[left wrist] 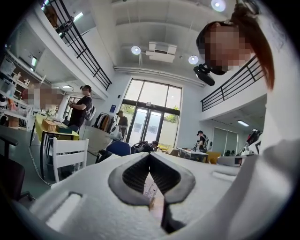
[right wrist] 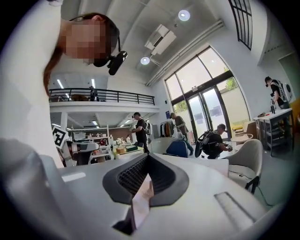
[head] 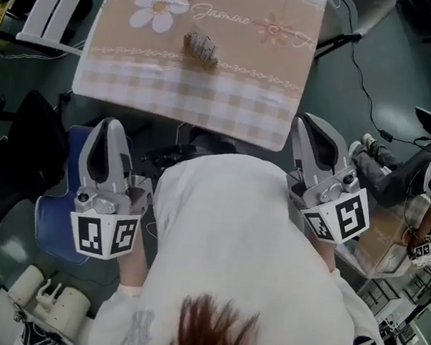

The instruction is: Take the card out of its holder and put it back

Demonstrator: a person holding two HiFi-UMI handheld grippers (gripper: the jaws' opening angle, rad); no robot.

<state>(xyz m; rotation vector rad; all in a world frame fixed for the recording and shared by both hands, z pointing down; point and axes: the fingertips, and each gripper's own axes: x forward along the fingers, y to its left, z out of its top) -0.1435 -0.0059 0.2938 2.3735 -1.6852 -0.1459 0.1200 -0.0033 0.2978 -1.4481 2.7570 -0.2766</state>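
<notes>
**Head view.** The small brown-and-white card holder [head: 201, 48] lay in the upper middle of the frame, on the beige checked tablecloth with a white flower print [head: 208, 101]. It was too small for me to tell whether the card sat in it. The white left gripper [head: 109, 126] with its marker cube stood at lower left, short of the cloth's near edge. The matching right gripper [head: 304, 124] stood at centre right, its tip at the cloth's hanging corner. Both were well apart from the holder, and neither carried anything I could see.

**Left gripper view.** The left gripper [left wrist: 150, 157] had its jaws together at the tips, the dark ribbed pads [left wrist: 136, 176] enclosing a diamond-shaped hollow. A pale sliver showed in the slit below. I could not tell what it was.

**Right gripper view.** The right gripper [right wrist: 148, 157] was likewise closed tip to tip, with a similar pale strip in the slit and no holder between the pads.

**Hazards, as I judged them.**
- Reaching the holder with the jaws together would push it across the cloth instead of gripping it.
- The right tip, so near the hanging corner, could snag the cloth and drag the holder with it.
- Pulling the card without steadying the holder would probably lift both.
</notes>
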